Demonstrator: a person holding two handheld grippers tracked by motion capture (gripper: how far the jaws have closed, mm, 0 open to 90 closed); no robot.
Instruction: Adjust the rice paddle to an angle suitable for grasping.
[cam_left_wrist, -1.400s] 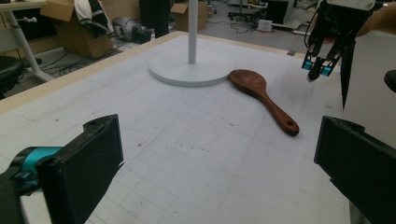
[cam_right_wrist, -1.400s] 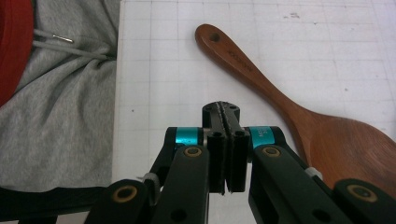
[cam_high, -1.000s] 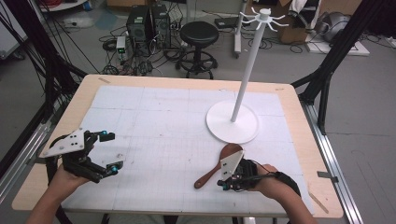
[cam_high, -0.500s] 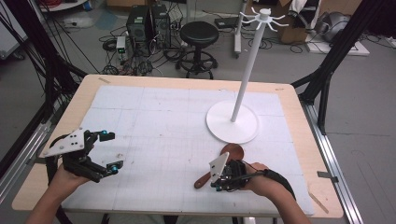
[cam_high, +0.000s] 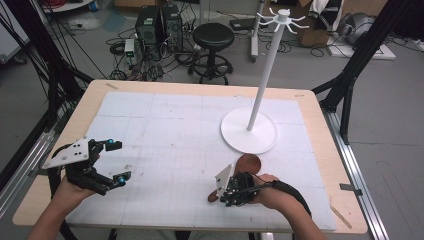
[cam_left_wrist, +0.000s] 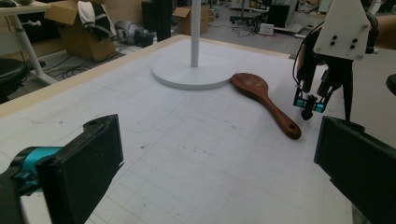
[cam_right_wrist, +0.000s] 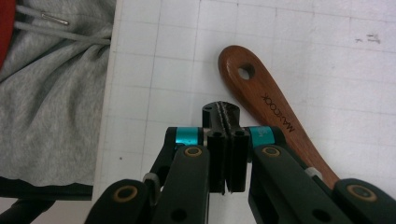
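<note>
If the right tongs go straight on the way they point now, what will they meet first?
Probably the white mat: the right tongs, shut, point down at it just beside the wooden spoon handle. Depth is unclear, so they might graze the handle.

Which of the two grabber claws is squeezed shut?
The right gripper, by the wooden spoon, has its jaws pressed together with nothing between them. The left gripper, off to the left side, has its jaws wide apart.
</note>
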